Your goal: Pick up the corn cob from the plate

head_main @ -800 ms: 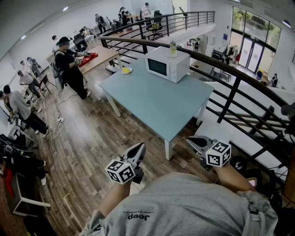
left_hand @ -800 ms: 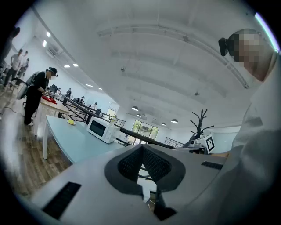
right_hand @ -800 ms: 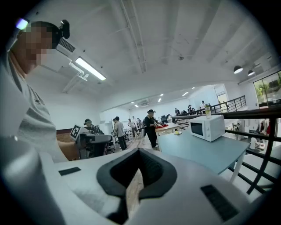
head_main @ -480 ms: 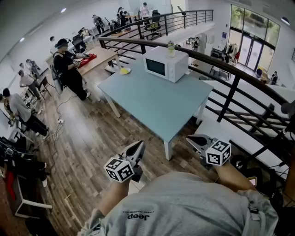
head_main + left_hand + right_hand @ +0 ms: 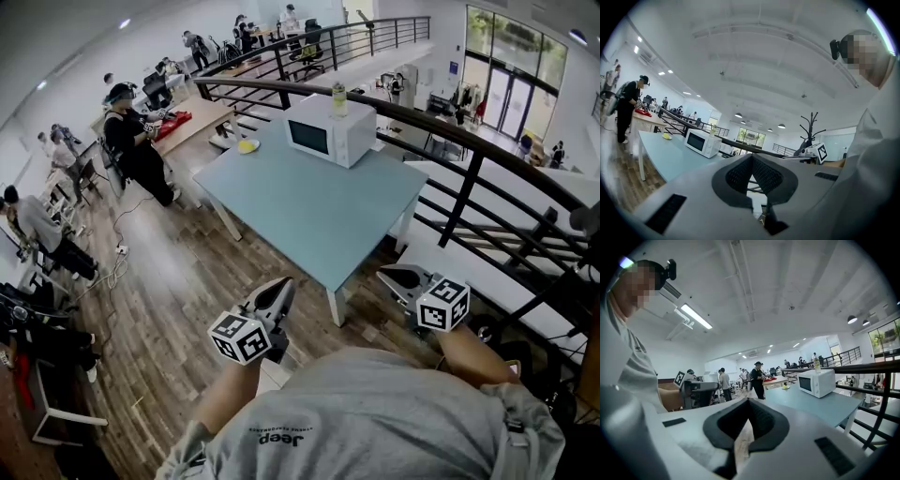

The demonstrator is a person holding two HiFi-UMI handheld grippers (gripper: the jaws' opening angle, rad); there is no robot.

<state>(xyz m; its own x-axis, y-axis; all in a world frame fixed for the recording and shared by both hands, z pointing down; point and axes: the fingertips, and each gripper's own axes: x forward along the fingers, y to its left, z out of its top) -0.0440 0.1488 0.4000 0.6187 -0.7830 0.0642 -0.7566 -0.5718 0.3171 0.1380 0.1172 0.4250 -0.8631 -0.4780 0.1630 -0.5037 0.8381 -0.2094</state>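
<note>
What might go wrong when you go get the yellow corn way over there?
The yellow corn cob lies on a white plate at the far corner of the light blue table, so a nudge might roll it off. The left gripper and right gripper have their jaws shut and are far away; they must open first.

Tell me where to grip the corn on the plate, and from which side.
Probably its middle, across the width, from above: the corn lies low on a plate at the table's far corner. Its direction is too small to tell from here.
</note>
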